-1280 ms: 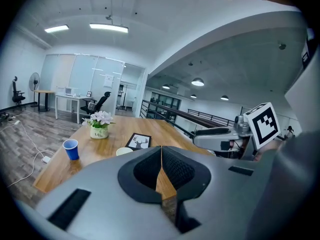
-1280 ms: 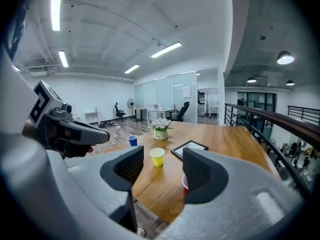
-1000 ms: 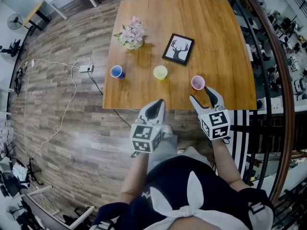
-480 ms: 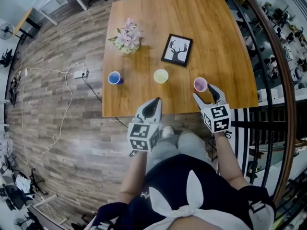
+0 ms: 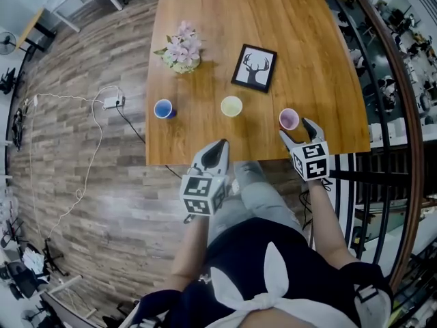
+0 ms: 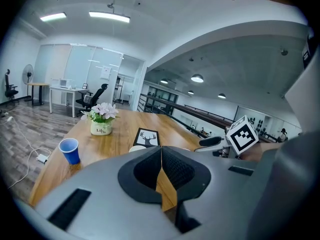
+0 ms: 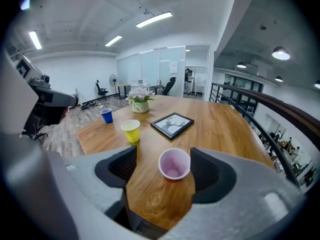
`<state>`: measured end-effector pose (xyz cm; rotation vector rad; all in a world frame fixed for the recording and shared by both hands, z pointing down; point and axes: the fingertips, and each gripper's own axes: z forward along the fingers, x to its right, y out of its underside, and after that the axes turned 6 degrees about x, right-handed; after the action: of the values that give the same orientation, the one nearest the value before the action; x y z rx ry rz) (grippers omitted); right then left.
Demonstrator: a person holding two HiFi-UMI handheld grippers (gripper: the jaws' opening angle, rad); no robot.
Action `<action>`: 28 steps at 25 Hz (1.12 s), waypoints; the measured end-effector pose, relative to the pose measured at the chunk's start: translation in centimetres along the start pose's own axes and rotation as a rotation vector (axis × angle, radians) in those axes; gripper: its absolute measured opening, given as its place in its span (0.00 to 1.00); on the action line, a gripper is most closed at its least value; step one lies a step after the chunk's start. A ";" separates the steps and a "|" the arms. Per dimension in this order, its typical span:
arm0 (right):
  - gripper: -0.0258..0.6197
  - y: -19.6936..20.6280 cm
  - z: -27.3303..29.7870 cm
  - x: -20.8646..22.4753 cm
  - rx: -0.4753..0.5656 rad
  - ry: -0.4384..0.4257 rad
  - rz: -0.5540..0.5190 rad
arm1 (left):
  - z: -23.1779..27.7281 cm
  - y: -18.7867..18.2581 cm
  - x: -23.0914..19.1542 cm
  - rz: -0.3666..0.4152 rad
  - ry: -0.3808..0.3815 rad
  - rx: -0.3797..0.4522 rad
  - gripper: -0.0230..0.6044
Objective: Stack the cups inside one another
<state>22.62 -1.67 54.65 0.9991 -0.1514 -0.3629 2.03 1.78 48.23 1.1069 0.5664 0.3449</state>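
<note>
You're at the first pick on the brown wooden table [image 5: 314, 60]. Your right gripper [image 5: 296, 130] has just spread its jaws wide. They straddle the pink plastic cup [image 7: 174, 165] at lower right, a gap only its own view shows. Squeeze next. Your left gripper [image 6: 161, 171] is closed and empty.

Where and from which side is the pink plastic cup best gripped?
Likely across the wall below the rim of the pink plastic cup, from the near edge of the wooden table: it stands upright, and the right gripper, jaws just opened wider, flanks it.
</note>
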 end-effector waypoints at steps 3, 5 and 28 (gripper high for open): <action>0.56 0.7 1.0 0.5 -0.025 0.004 0.003 | 0.2 0.1 -0.7 -0.002 -0.008 -0.005 0.07; 0.56 1.0 1.6 0.9 -0.039 0.008 0.009 | 0.5 0.0 -1.2 0.001 -0.011 -0.008 0.07; 0.58 5.2 6.0 2.2 -0.226 0.025 0.044 | 4.6 -1.5 -4.7 0.015 0.015 -0.064 0.07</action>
<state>24.14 -4.76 62.17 0.7759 -0.1068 -0.3196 0.87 -4.70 49.60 1.0479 0.5568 0.3819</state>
